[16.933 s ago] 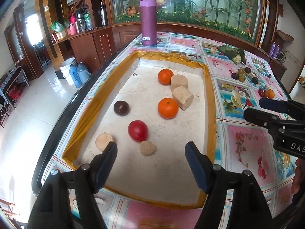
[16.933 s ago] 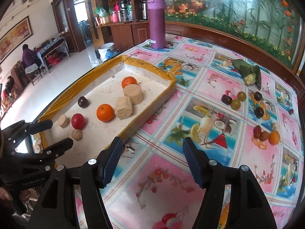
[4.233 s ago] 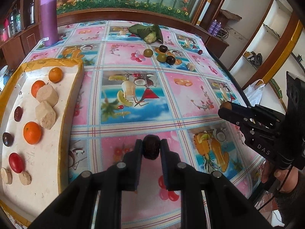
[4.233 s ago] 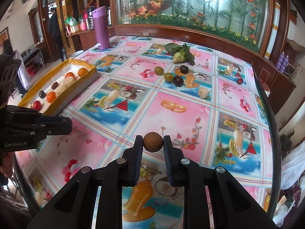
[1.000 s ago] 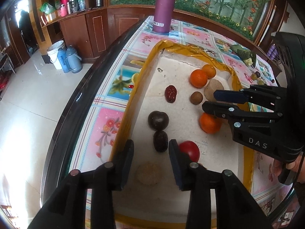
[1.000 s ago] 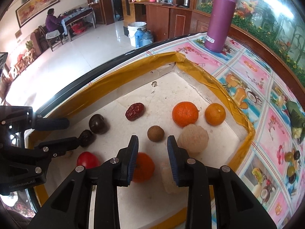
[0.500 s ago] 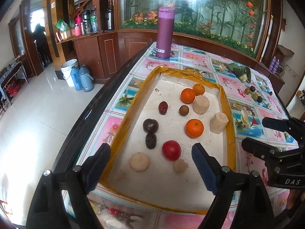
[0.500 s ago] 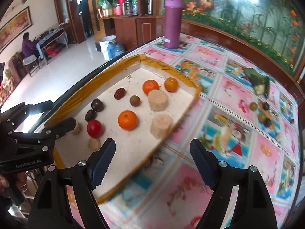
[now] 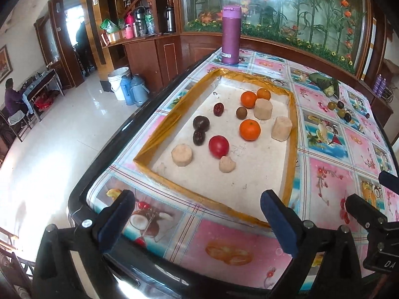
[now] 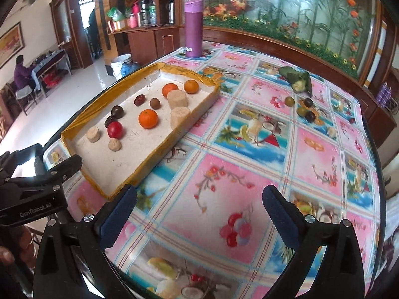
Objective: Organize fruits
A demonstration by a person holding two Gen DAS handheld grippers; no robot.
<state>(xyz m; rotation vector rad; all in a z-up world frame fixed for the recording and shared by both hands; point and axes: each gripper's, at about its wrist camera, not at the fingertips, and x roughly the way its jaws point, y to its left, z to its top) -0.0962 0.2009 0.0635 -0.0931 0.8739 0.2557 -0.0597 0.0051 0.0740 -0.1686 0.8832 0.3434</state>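
Tabletop tray holds oranges, tomato, dates.

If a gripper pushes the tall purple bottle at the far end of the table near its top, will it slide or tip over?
The purple bottle stands upright, tall and narrow, so a push near its top would probably tip it. It looks rigid, so it should not bend in a grip. Its wall seems smooth, so it may slip between the pads. Whether it is full cannot be told.
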